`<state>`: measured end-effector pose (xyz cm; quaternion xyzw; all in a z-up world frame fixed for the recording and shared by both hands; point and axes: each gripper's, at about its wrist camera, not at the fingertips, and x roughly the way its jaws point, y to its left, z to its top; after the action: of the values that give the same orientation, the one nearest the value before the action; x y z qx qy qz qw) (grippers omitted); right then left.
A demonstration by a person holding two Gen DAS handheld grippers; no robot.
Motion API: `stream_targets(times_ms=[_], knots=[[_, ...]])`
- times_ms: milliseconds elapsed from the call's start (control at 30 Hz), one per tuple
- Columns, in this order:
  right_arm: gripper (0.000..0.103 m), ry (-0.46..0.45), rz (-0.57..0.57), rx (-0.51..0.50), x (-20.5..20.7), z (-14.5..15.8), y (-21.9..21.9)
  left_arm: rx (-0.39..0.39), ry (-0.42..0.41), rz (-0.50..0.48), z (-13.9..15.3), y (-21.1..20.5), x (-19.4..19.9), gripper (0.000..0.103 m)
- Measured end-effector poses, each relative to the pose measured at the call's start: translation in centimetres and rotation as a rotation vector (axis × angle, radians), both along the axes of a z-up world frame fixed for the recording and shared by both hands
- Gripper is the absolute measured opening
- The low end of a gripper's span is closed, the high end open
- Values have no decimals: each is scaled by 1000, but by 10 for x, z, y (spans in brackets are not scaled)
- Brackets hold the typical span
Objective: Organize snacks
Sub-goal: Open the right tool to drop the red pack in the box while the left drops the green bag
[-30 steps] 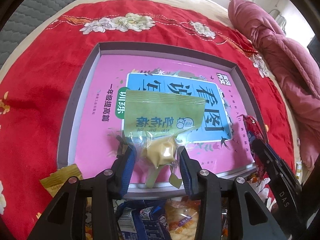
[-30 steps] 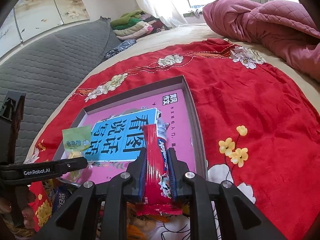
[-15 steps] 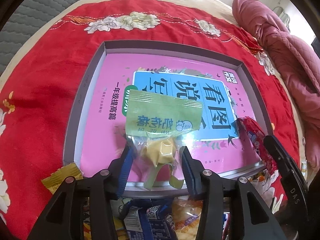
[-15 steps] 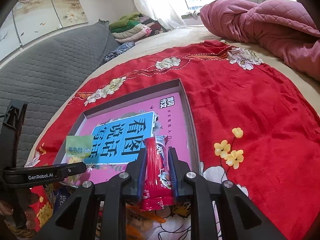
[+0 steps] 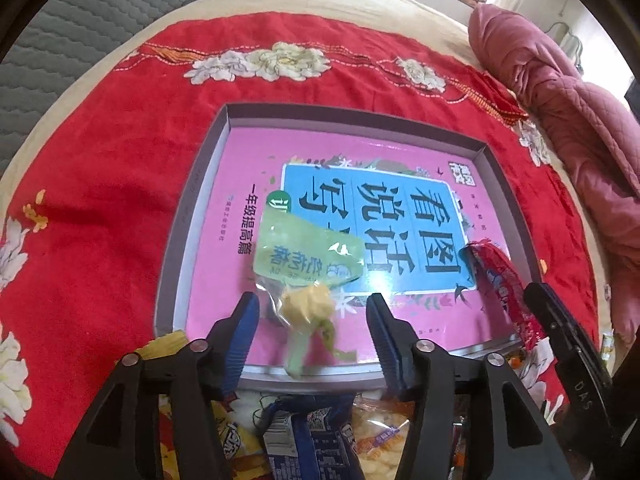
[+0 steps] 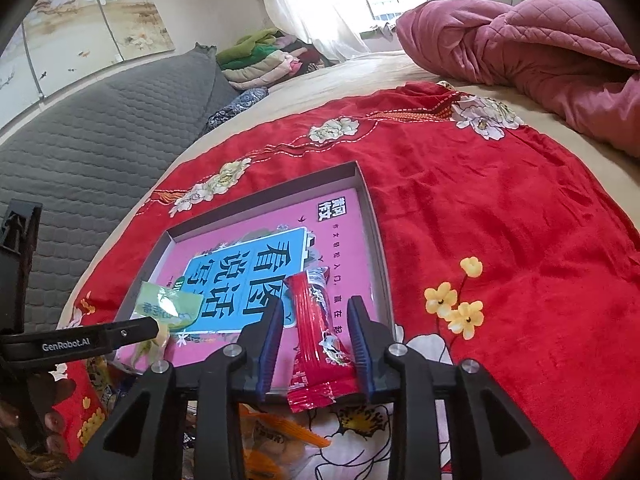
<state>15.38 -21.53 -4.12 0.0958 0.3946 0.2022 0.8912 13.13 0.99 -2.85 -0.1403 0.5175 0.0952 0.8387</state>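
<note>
Both pairs of fingers opening at this moment, each with a snack between them but no pad pressing.

Left gripper (image 5: 312,320): fingers well apart, green packet (image 5: 308,258) hanging loose in the gap, blurred, seemingly dropping onto the pink-lined tray (image 5: 192,216) near its 6 o'clock edge. Green header card toward 12 o'clock, yellowish lump in clear film below it, thin green tails trailing toward 6 o'clock.

Right gripper (image 6: 316,340): fingers parting, red wrapper (image 6: 316,344) lying in the gap, leaning toward the 3 o'clock finger, lower end across the tray's near rim, upper end pointing to 12 o'clock over the tray floor.

Handling, as a judgement: both very light, soft, crinkly. Green packet floppy, likely to swing or twist if taken by the tails; better taken across the lump or at the stiffer header card. Film slick, so a firm but gentle squeeze, contents possibly crushable. Red wrapper long and narrow, foil slippery, best pinched across its middle on the flat faces; sealed ends thin and prone to slip.

More bagged snacks heaped on the red cloth (image 6: 500,240) at 6 o'clock, below the tray, awaiting sorting.
</note>
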Motion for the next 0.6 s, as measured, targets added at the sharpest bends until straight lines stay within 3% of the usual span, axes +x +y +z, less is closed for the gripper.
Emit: stream_targets(times_ms=[400,600], knots=[[45,-45,13,-10,-6,9,4,8,-51,1,24,5,-10,61],[57,-82,27,-12,-11,18,5,21,-68,-4,33,5,-16,62]])
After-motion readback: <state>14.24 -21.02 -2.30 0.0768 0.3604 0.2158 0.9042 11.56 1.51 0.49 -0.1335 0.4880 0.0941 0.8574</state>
